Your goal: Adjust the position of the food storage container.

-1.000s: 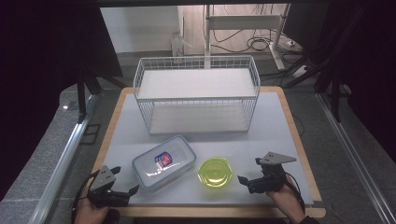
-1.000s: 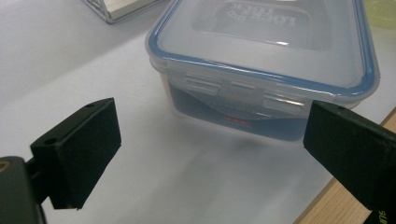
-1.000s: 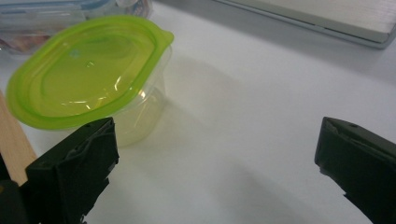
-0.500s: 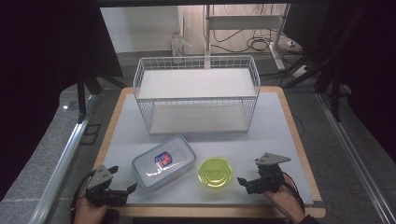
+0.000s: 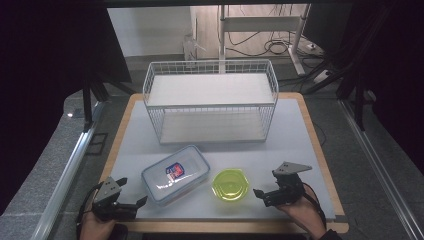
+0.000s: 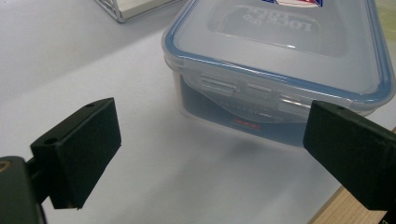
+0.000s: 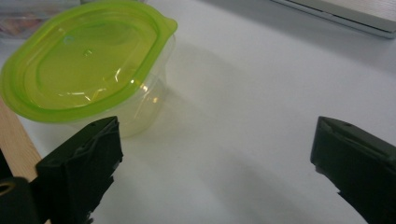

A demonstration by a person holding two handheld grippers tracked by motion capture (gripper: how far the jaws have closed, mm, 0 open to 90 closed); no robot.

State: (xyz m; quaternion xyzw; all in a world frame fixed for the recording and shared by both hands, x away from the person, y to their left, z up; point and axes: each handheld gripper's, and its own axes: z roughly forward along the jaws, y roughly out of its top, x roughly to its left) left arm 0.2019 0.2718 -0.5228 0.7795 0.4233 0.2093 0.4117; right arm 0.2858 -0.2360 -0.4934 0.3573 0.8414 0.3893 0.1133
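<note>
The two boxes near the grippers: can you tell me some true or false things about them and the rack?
1. The clear rectangular plastic box with the blue-rimmed lid lies left of the round clear tub with the green lid. True.
2. The left gripper is clamped on the rectangular box. False: its jaws stand open, short of the box.
3. The green lid is off its tub. False: it sits on the tub.
4. The white wire rack stands behind both containers. True.
5. The right gripper is open, beside the green-lidded tub. True.
</note>
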